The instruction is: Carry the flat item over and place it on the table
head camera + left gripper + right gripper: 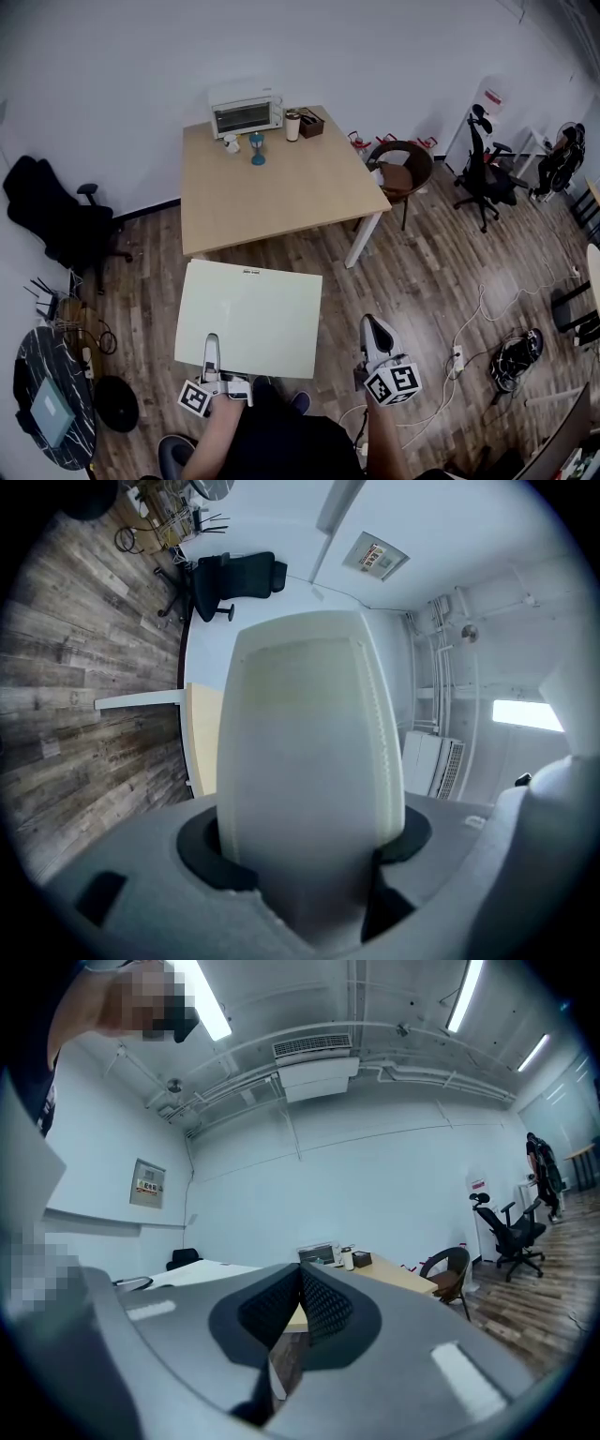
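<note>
I'm gripping the white flat board w/ the L gripper, its jaws clamping on the board's near edge; in the left gripper view the board is filling the gap btwn them. Board is hanging roughly level over the wood floor, just short of the table, not touching it. R gripper is hovering beside the board's right edge w/ jaws pressing together, nothing btwn them. Toaster oven is sitting at the table's far edge
</note>
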A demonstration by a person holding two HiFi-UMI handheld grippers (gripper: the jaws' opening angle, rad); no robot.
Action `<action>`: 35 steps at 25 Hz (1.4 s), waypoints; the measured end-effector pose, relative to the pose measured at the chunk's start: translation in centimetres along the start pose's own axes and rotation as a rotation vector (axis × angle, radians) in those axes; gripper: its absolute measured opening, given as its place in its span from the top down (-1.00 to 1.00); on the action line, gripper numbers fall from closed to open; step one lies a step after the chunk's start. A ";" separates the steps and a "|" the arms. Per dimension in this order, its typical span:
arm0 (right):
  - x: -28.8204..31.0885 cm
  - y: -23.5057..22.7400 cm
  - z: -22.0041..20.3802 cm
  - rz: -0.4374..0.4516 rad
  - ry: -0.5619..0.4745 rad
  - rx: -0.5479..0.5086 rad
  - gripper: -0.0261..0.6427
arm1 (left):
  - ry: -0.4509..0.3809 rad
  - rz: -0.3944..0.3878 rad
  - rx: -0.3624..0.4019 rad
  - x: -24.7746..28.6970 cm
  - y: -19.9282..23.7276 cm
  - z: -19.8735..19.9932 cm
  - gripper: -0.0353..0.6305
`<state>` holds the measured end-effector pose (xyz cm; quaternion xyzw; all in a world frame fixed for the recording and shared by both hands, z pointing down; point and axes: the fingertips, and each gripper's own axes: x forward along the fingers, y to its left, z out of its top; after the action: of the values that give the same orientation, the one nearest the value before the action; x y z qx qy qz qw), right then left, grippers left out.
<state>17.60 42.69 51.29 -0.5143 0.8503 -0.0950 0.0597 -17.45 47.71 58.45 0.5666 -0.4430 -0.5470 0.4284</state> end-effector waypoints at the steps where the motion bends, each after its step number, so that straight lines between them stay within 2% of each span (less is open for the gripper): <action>1: 0.0 0.0 0.0 0.002 0.003 -0.005 0.93 | -0.002 0.005 0.002 0.0 0.0 0.1 0.02; 8: 2.1 -0.4 -0.1 0.026 0.004 -0.026 0.93 | -0.003 -0.009 0.001 2.0 1.1 0.3 0.02; 15: 6.8 -2.1 0.4 0.015 0.014 -0.056 0.93 | 0.025 -0.009 -0.002 8.3 3.2 1.0 0.02; 30: 22.3 -6.0 2.9 0.038 0.012 -0.065 0.93 | -0.008 -0.013 -0.027 24.0 7.3 4.2 0.02; 35: 27.8 -6.1 3.5 0.035 0.015 -0.059 0.93 | -0.021 0.001 -0.026 28.3 8.0 6.9 0.02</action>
<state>10.64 14.93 49.16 -0.5003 0.8619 -0.0728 0.0396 -24.33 18.29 59.20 0.5548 -0.4410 -0.5583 0.4313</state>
